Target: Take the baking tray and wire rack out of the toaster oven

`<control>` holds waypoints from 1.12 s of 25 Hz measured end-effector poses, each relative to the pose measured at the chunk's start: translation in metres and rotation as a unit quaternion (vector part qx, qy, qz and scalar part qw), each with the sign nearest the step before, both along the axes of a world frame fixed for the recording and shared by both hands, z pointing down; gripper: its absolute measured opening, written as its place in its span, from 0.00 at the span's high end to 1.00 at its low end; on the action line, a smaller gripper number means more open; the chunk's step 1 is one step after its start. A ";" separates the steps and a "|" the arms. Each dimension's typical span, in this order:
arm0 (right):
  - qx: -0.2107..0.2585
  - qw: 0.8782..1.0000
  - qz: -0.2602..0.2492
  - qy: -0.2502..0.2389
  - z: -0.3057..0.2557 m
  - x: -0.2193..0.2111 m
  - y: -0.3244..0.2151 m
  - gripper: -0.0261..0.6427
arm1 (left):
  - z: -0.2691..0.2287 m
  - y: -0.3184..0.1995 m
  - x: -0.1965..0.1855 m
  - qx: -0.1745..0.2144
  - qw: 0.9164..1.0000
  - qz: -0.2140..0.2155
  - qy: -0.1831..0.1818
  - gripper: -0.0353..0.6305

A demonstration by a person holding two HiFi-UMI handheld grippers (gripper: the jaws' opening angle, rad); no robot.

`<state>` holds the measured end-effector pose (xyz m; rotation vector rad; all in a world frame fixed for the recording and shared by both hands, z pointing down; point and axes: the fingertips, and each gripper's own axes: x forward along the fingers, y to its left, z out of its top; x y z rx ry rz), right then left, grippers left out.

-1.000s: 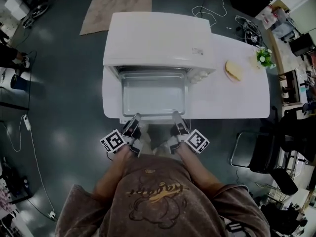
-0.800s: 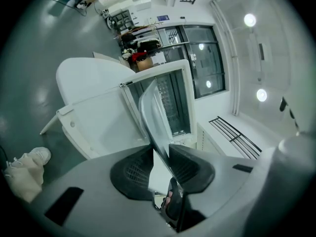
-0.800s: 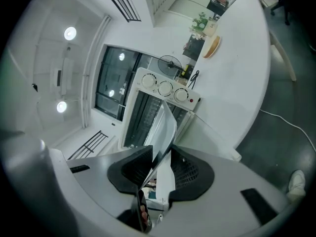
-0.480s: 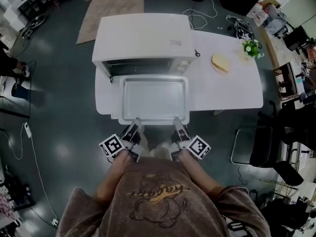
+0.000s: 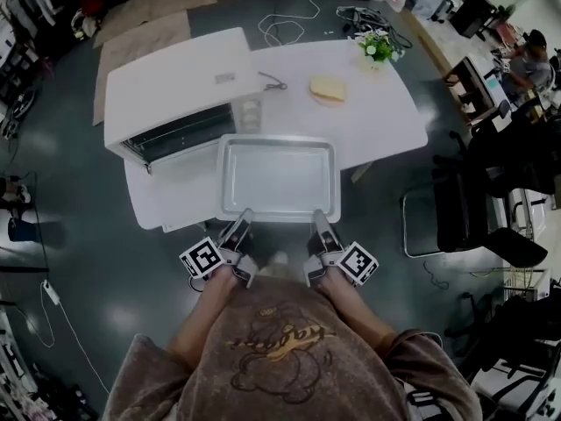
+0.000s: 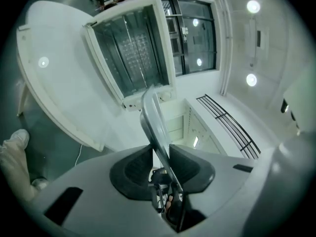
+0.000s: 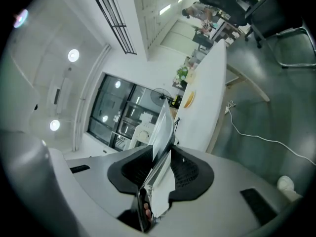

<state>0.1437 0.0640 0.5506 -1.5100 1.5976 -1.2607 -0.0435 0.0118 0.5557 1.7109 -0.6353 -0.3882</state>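
As the left gripper [image 5: 240, 220] and right gripper [image 5: 318, 221] clamp its near rim, the baking tray [image 5: 277, 178] hangs clear of the toaster oven [image 5: 175, 77], over the table [image 5: 377, 112]; wire rack, likely inside, comes next.

Head looks down; gripper views apparently share tray [image 5: 276, 178].

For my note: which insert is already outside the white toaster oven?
The shallow silver baking tray, held by left gripper and right gripper; it alone is out.
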 end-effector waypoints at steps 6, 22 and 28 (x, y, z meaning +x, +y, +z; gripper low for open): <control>-0.008 0.997 0.072 0.007 -0.004 0.057 0.018 0.80 | -0.002 -0.009 0.063 0.004 0.998 0.069 -0.007 0.80; -0.027 0.987 0.155 -0.019 0.029 0.108 -0.027 0.80 | 0.022 -0.086 0.134 -0.028 0.987 0.157 -0.032 0.80; -0.057 0.987 0.146 -0.020 0.057 0.120 -0.052 0.80 | 0.055 -0.110 0.146 -0.053 0.984 0.164 -0.049 0.80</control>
